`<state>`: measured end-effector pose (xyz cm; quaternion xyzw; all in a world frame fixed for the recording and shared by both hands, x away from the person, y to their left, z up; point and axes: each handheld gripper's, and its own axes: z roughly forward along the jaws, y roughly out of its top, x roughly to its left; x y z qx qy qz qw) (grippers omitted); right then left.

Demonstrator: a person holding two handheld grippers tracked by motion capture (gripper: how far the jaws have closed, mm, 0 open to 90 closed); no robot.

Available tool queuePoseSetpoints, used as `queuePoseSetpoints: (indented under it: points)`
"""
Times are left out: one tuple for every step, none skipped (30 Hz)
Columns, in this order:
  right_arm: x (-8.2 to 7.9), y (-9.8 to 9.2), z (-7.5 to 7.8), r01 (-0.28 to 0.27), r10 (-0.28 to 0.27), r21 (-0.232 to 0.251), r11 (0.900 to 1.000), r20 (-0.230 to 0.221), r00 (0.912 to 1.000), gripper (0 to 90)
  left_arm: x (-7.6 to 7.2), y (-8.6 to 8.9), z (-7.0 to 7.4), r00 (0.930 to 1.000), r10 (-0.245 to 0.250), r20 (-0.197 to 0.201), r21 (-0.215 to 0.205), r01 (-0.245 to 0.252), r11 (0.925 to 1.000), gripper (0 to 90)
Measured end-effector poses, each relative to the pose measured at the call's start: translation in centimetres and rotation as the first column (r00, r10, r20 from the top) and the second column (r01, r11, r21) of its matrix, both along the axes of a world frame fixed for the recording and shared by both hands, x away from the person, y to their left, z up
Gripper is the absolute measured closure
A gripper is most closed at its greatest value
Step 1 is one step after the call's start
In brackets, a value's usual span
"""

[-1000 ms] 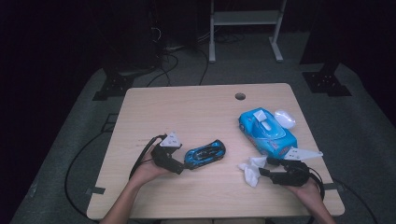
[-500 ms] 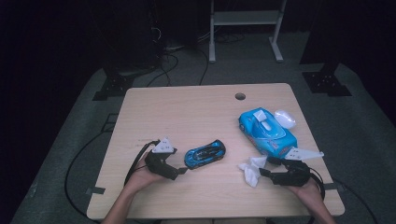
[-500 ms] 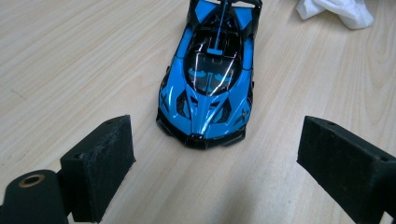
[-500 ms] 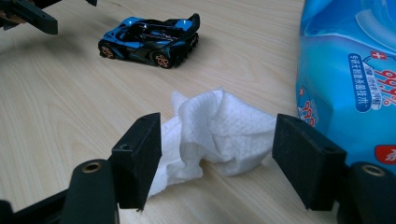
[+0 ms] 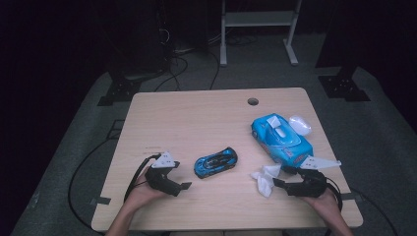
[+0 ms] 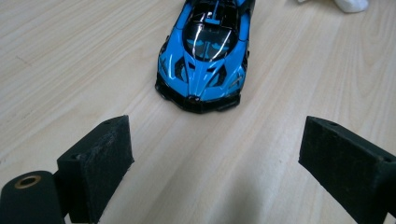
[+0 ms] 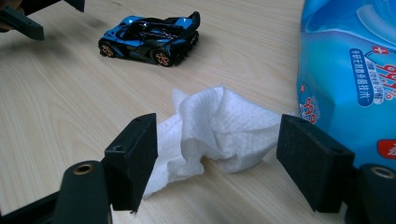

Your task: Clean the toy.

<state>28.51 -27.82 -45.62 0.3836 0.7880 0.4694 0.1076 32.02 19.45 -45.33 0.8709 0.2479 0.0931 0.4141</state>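
A blue and black toy car (image 5: pixel 215 162) stands on the wooden table (image 5: pixel 196 118) near its front. My left gripper (image 5: pixel 181 177) is open just left of it. In the left gripper view the car's nose (image 6: pixel 205 51) faces the gap between the wide-apart jaws of the left gripper (image 6: pixel 215 154), a short way off. A crumpled white wipe (image 5: pixel 264 178) lies right of the car. My right gripper (image 7: pixel 219 163) has just been opening. The wipe (image 7: pixel 219 126) lies loose between its pads, which do not press it.
A blue pack of wet wipes (image 5: pixel 281 139) lies at the right, close behind the right gripper (image 5: pixel 281 176), with a white lid (image 5: pixel 299 124) beside it. The pack (image 7: pixel 355 79) stands right next to the right jaw. A cable hole (image 5: pixel 253 102) sits near the far edge.
My left gripper has drawn back from the car toward the table's near edge and sunk a little. The right hand has kept its place by the wipe.
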Motion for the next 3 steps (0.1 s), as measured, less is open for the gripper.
queuePoseSetpoints:
  points:
    - [-0.06, -0.01, 0.01, 0.002, -0.002, 0.001, 1.0, 0.0, 1.0, 27.5, -0.14, 0.28, -0.12, 1.0, 0.003, 0.003, -0.011, -0.003, 0.9999, 9.0]
    - [-0.12, -0.01, 0.03, 0.004, -0.004, 0.001, 1.0, 0.005, 1.0, 27.3, -0.38, 0.79, -0.41, 0.9999, 0.01, 0.003, -0.038, -0.01, 0.9992, 9.0]
    - [-0.12, -0.01, 0.03, 0.004, -0.004, 0.001, 1.0, 0.005, 1.0, 27.3, -0.38, 0.79, -0.41, 0.9999, 0.01, 0.003, -0.038, -0.01, 0.9992, 9.0]
